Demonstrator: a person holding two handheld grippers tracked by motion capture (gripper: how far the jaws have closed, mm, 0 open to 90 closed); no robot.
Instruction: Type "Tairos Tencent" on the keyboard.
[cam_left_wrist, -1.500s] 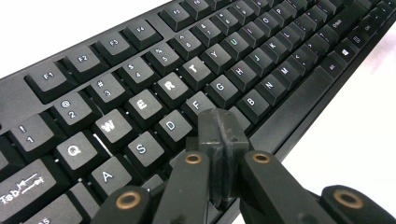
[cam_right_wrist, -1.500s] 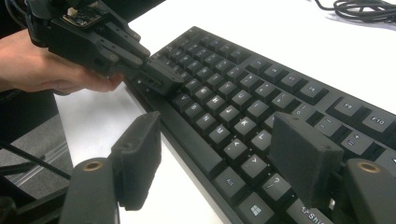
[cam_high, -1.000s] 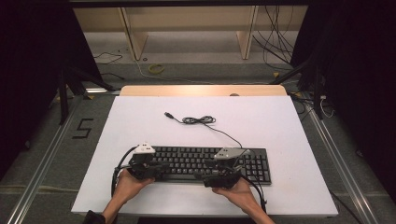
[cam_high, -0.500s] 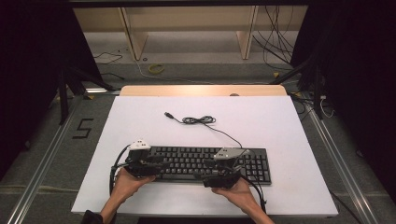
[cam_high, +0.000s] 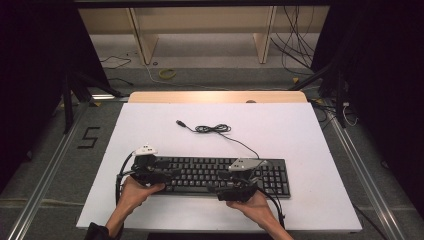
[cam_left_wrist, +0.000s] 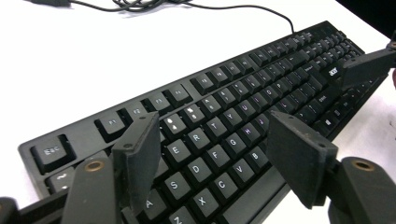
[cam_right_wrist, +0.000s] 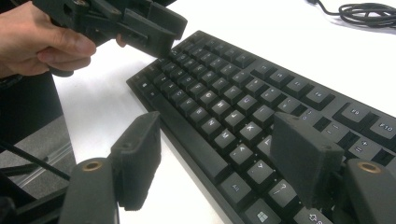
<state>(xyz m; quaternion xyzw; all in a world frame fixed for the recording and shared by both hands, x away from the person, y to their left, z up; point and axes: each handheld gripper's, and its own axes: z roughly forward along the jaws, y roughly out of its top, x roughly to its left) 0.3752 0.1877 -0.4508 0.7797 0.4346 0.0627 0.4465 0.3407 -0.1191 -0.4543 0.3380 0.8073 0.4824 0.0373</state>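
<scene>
Keyboard (cam_high: 220, 174): lies along the table's (cam_high: 300, 130) near edge, cable (cam_high: 215, 129) coiled behind; left gripper (cam_high: 162, 172), jaws just opened and spread, and right gripper (cam_high: 227, 181), likewise spread, hover above its keys.

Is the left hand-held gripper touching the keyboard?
Cannot tell. In the left gripper view the left hand-held gripper has open jaws over the keyboard, but no clear gap or contact shows.
</scene>
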